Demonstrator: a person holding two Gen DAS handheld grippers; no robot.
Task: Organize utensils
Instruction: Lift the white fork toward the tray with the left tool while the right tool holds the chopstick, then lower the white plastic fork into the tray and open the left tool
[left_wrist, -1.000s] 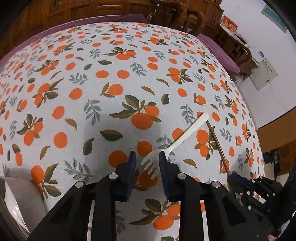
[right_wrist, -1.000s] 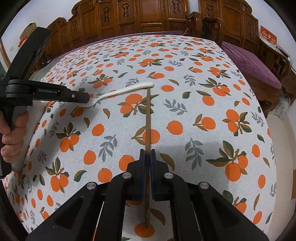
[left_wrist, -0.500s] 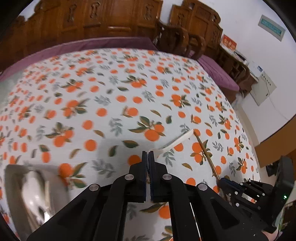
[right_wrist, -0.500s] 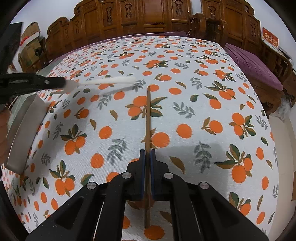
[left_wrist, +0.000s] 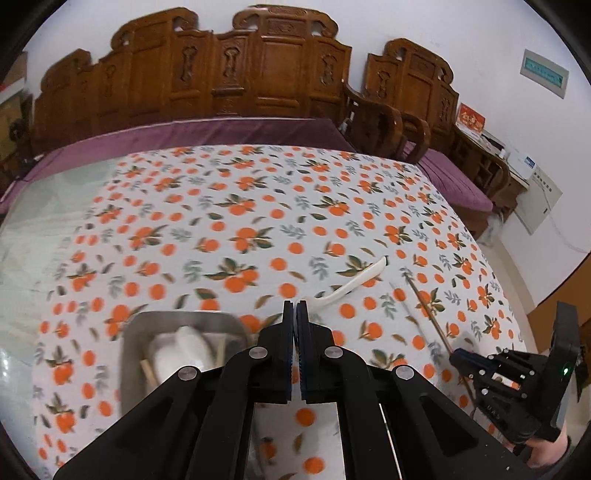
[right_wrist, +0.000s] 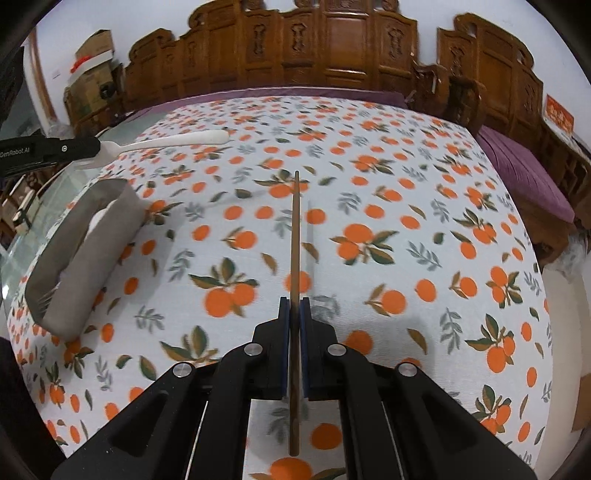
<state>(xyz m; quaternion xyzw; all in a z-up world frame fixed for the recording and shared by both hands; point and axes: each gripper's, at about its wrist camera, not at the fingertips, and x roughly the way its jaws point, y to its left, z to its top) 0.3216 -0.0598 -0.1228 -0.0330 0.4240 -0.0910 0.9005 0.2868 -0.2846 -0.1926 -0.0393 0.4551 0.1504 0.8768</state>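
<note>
We hold the left gripper (left_wrist: 295, 308) with its jaws pressed together on the tine end of a white plastic fork (left_wrist: 351, 286); the fork's handle juts out to the right and away, lifted off the orange-patterned tablecloth (left_wrist: 258, 206). From the right wrist view the same fork (right_wrist: 166, 142) hangs in the air at far left, above and just beyond the far end of the tray.

Our right gripper (right_wrist: 294, 306) is clamped narrow on a thin brown wooden chopstick (right_wrist: 295, 236), which runs straight ahead between the pads, its far tip over the cloth and its near end sticking out behind the jaws.

The rectangular steel tray (left_wrist: 129, 354) sits on the near-left part of the cloth, just left of the left gripper, and already holds white utensils and a wooden stick. In the right wrist view its long wall (right_wrist: 85, 266) faces us, well left of the chopstick.

Between tray and chopstick the cloth lies bare. The table's far edge meets a purple cushioned bench (left_wrist: 184, 133); the right edge drops off toward carved wooden chairs (left_wrist: 391, 125).
</note>
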